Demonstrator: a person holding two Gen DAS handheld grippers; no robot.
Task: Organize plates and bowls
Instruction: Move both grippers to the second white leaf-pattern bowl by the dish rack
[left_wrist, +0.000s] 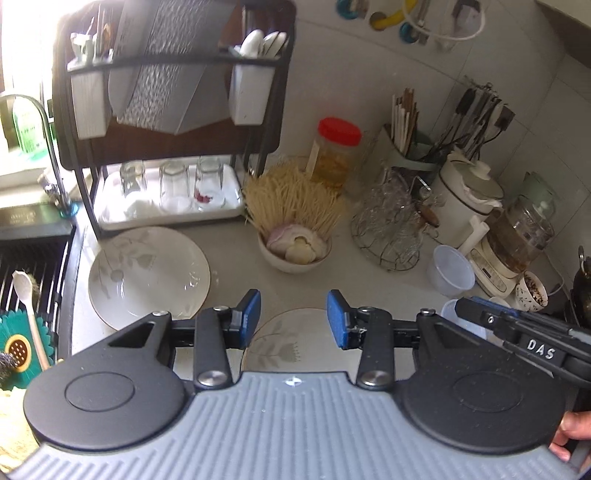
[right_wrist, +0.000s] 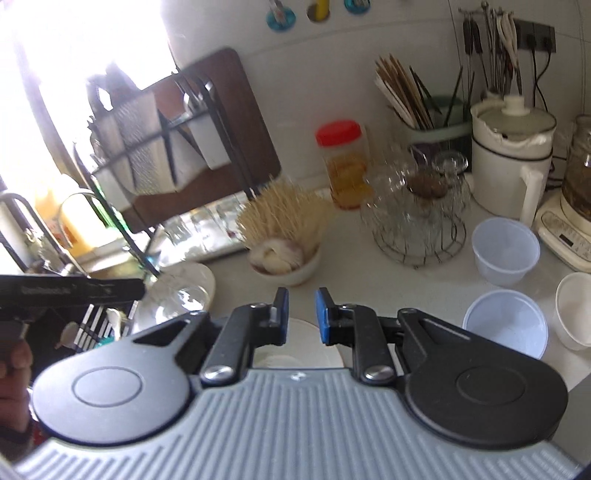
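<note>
A large white plate with a leaf pattern (left_wrist: 147, 273) lies on the counter by the dish rack (left_wrist: 173, 96). A smaller patterned plate (left_wrist: 291, 341) lies right under my left gripper (left_wrist: 293, 319), which is open and empty above it. My right gripper (right_wrist: 301, 314) is open with a narrower gap, empty, above the same small plate (right_wrist: 295, 356). The large plate also shows in the right wrist view (right_wrist: 181, 295). Two translucent plastic bowls (right_wrist: 506, 249) (right_wrist: 506, 321) and a white bowl (right_wrist: 576, 310) sit at the right. The right gripper's body shows in the left wrist view (left_wrist: 524, 336).
A bowl of garlic and toothpicks (left_wrist: 295, 236) stands mid-counter, with a red-lidded jar (left_wrist: 336, 155) and a wire basket of glasses (left_wrist: 388, 225) behind. Upturned glasses sit on a tray (left_wrist: 170, 199) under the rack. The sink (left_wrist: 29, 258) is left; appliances (left_wrist: 513, 240) are right.
</note>
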